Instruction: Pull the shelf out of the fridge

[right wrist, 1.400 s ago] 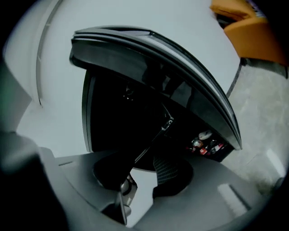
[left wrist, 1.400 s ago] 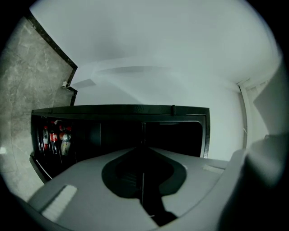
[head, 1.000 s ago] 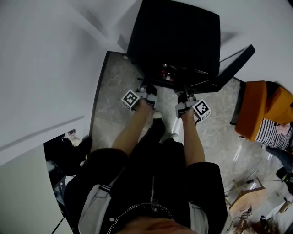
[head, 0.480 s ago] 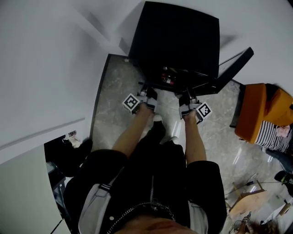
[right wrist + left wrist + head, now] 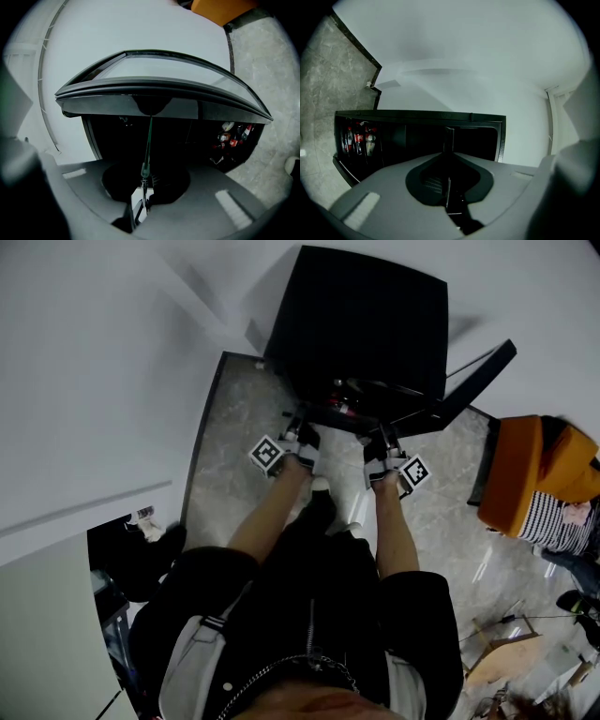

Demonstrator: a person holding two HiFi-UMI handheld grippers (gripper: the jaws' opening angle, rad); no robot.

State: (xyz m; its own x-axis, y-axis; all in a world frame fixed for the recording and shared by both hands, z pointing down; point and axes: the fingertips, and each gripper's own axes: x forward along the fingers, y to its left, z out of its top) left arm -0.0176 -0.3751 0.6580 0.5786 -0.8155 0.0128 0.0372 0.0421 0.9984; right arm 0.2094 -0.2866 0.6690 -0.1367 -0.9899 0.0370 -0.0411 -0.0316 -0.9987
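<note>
Fridge (image 5: 361, 320) stands on the floor with its door (image 5: 478, 371) swung open. The shelf (image 5: 148, 140) sits inside, its thin glass front edge at the fridge's mouth. Left tool (image 5: 296, 427) is clamped narrow on that edge toward the fridge's left side. Right tool (image 5: 378, 440) is toward the fridge's right side, its jaws just closed down to a narrow grip on the same edge. Bottles (image 5: 358, 139) stand low inside the fridge.
</note>
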